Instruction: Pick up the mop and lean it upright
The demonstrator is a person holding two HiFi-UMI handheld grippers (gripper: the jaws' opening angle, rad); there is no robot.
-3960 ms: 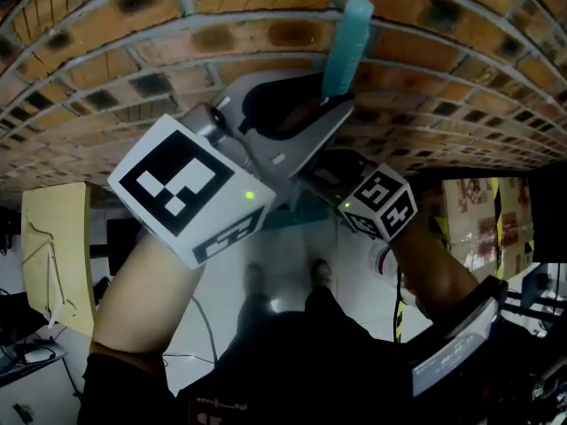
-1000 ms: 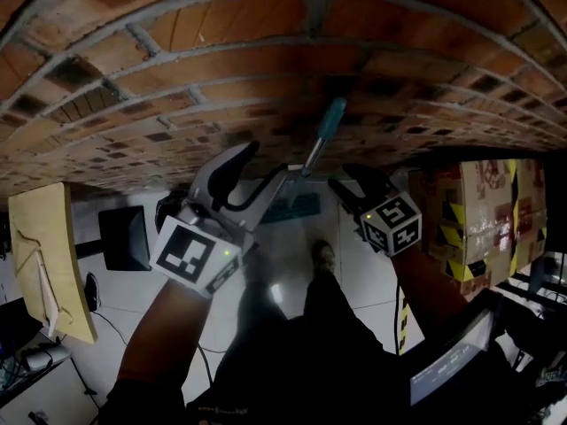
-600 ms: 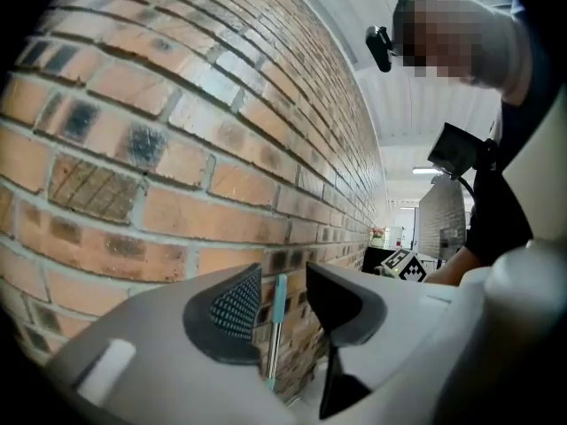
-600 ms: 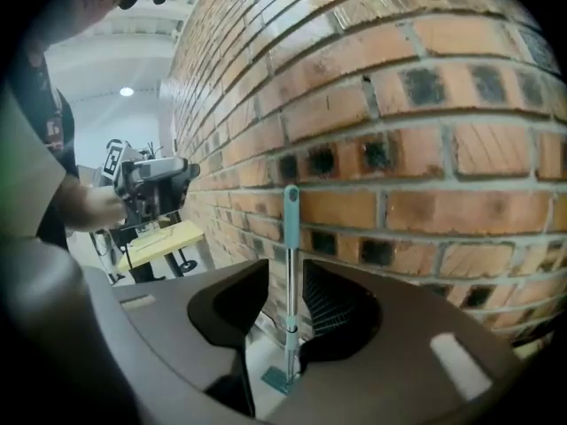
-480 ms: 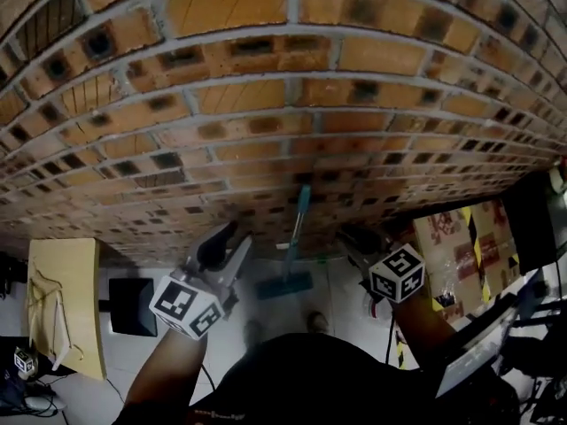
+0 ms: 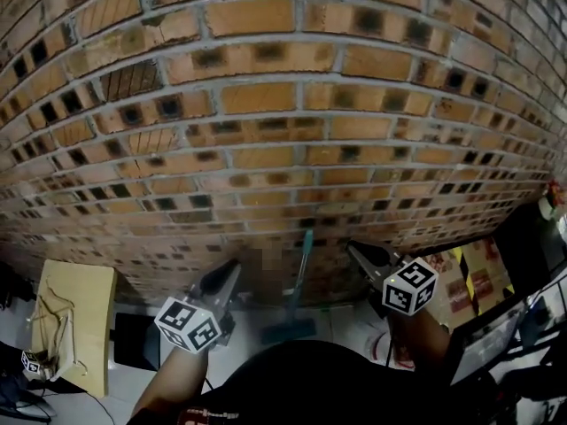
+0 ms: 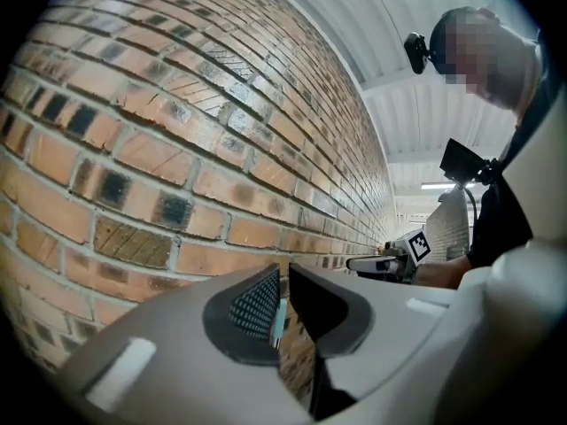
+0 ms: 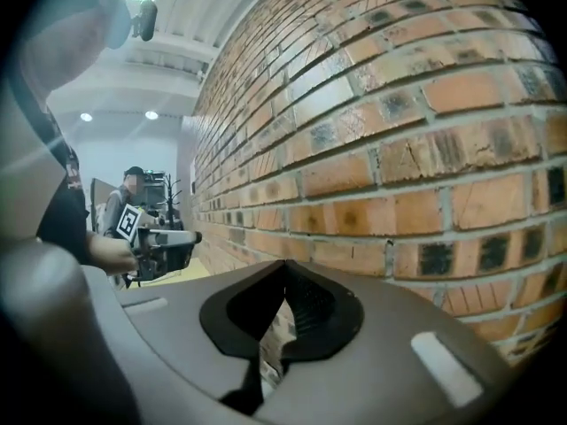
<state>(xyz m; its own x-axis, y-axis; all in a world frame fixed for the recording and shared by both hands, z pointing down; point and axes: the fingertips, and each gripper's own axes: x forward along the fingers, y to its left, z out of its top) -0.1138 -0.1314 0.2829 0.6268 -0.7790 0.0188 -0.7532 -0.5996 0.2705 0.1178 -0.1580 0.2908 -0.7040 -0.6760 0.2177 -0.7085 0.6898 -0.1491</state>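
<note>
The mop leans upright against the brick wall (image 6: 283,149). Its teal handle (image 6: 304,253) rises from the flat head (image 6: 288,330) on the floor. My left gripper (image 6: 229,277) is left of the handle and apart from it. Its jaws have just been closing and stand a narrow slit apart with nothing between them. In the left gripper view (image 7: 284,271) a teal sliver of the handle (image 7: 278,319) shows far off through that slit. My right gripper (image 6: 359,253) hangs right of the handle, shut and empty, and its tips meet in the right gripper view (image 8: 284,264).
A pale wooden board (image 6: 75,326) stands at the left with a black box (image 6: 133,339) beside it. A cardboard box with black-and-yellow tape (image 6: 474,255) and a screen (image 6: 483,348) are at the right. A person (image 8: 133,193) stands far down the wall.
Both grippers have risen and drawn away from the mop handle, and their jaws have closed. The mop stays leaning on the wall. The head view now tilts higher up the bricks.
</note>
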